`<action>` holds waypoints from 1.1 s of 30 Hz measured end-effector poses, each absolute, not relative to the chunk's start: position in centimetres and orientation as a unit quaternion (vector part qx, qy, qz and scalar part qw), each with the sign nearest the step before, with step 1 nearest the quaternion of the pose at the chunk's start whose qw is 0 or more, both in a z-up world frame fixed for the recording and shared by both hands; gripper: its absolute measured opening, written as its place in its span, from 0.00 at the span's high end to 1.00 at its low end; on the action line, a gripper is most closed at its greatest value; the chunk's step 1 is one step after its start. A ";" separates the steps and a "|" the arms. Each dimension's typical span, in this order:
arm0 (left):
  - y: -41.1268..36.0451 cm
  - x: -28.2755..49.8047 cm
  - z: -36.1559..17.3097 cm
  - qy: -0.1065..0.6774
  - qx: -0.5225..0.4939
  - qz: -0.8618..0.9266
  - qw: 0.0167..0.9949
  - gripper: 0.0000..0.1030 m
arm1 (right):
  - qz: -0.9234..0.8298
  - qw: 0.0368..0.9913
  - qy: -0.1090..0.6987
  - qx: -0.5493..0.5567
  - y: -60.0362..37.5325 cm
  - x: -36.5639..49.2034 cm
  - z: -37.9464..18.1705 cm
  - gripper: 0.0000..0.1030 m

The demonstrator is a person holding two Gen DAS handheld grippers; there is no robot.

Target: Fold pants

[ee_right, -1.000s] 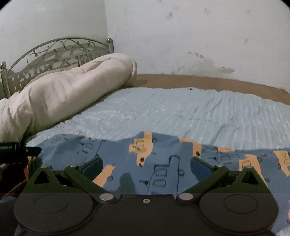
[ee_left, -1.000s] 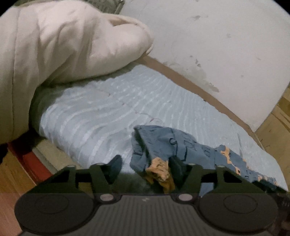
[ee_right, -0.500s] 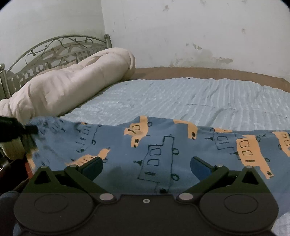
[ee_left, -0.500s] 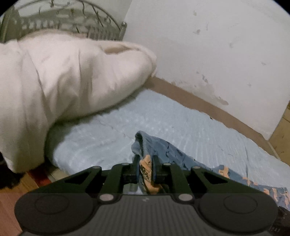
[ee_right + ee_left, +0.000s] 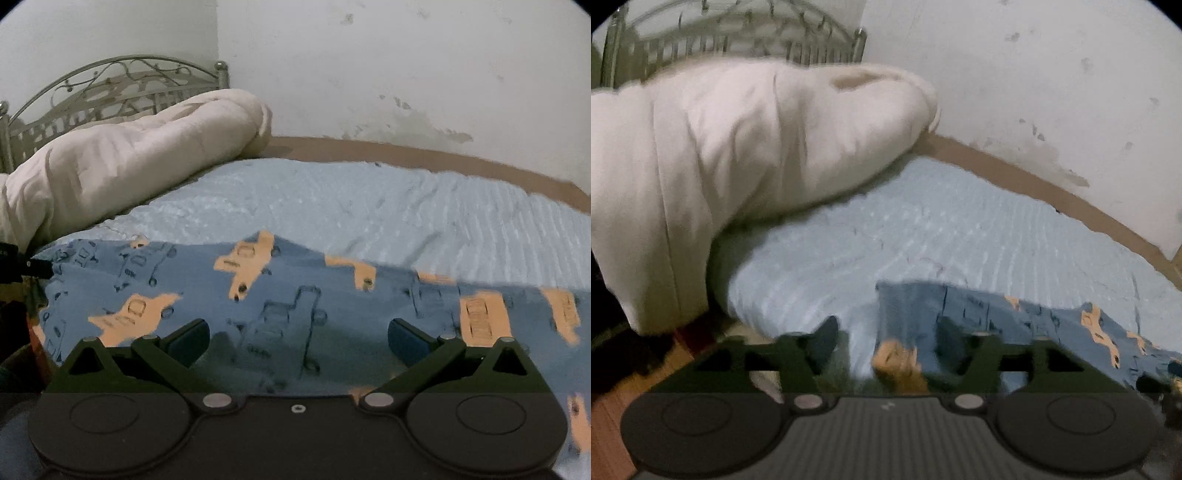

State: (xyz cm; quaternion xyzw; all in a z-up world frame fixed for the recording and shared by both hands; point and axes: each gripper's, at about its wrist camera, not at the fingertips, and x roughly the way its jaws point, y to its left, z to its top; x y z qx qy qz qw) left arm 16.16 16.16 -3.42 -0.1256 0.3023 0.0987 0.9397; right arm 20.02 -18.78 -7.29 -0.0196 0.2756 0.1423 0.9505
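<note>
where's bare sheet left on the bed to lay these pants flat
Free: the pale blue sheet between the pants and the brown strip below the wall, widest toward the right. Crowded: the cream duvet heaped by the metal headboard, and the near edge, which the pants cover.

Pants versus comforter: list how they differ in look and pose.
The pants are blue with orange vehicle prints; the comforter is plain cream. The pants lie spread thin and flat on the bedsheet; the comforter is bundled into a thick roll by the headboard. Both are soft fabric resting on the bed.
</note>
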 end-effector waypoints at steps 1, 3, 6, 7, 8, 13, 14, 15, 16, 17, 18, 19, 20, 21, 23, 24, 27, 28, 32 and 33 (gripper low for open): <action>15.7 16.3 -3.0 0.295 -0.115 0.099 0.943 0.26 | 0.145 0.952 0.270 -0.026 -18.6 20.5 -7.0 0.01; 14.6 16.9 -2.4 0.285 -0.095 0.091 0.949 0.19 | 0.153 0.951 0.266 -0.037 -17.9 21.8 -6.3 0.01; 12.9 18.5 -2.3 0.292 -0.062 0.079 0.951 0.18 | 0.180 0.940 0.279 -0.079 -16.1 24.9 -5.7 0.01; 12.5 19.2 -2.6 0.300 -0.050 0.080 0.949 0.18 | 0.191 0.936 0.280 -0.096 -15.3 25.9 -5.7 0.01; 12.0 20.0 -3.1 0.311 -0.036 0.083 0.946 0.18 | 0.199 0.932 0.283 -0.112 -14.7 27.0 -5.7 0.01; 11.6 22.2 -5.3 0.351 -0.003 0.106 0.930 0.18 | 0.195 0.914 0.310 -0.174 -12.5 32.3 -7.2 0.01; 11.9 22.3 -5.5 0.357 -0.012 0.104 0.928 0.18 | 0.181 0.915 0.309 -0.185 -12.5 33.0 -7.7 0.01; 12.2 22.4 -5.7 0.360 -0.019 0.103 0.927 0.17 | 0.168 0.918 0.306 -0.191 -12.7 33.5 -8.0 0.01; 12.4 22.4 -5.8 0.360 -0.025 0.102 0.927 0.16 | 0.151 0.920 0.304 -0.194 -13.1 34.3 -8.3 0.01; 12.4 22.2 -5.7 0.358 -0.028 0.103 0.928 0.16 | 0.138 0.924 0.302 -0.192 -13.6 34.8 -8.3 0.01; 12.5 22.1 -5.5 0.354 -0.028 0.103 0.929 0.14 | 0.130 0.927 0.297 -0.187 -14.1 35.0 -8.2 0.01; 12.5 21.9 -5.3 0.350 -0.028 0.104 0.931 0.13 | 0.111 0.933 0.289 -0.186 -14.8 35.0 -8.1 0.01; 12.3 21.7 -5.0 0.345 -0.028 0.103 0.933 0.10 | 0.084 0.938 0.279 -0.190 -15.4 34.8 -7.7 0.01; 12.1 21.5 -4.7 0.338 -0.028 0.100 0.935 0.07 | 0.079 0.942 0.271 -0.184 -16.2 34.3 -7.3 0.01; 11.2 20.9 -3.9 0.322 -0.028 0.089 0.942 0.03 | 0.087 0.949 0.262 -0.150 -18.0 32.3 -6.3 0.01; 10.6 20.6 -3.5 0.314 -0.027 0.082 0.945 0.01 | 0.094 0.951 0.259 -0.141 -18.7 31.1 -6.0 0.01; 8.1 19.9 -2.8 0.301 -0.025 0.044 0.952 0.01 | 0.123 0.951 0.252 -0.130 -20.2 26.4 -5.8 0.01; 7.1 19.8 -2.8 0.301 -0.025 0.029 0.953 0.01 | 0.133 0.951 0.249 -0.129 -20.5 24.9 -5.8 0.01; 3.2 19.5 -3.8 0.314 -0.017 -0.017 0.949 0.01 | 0.127 0.946 0.261 -0.145 -22.0 20.3 -7.4 0.01; 2.5 19.6 -4.3 0.321 -0.011 -0.023 0.947 0.01 | 0.121 0.946 0.262 -0.150 -22.5 19.6 -7.8 0.01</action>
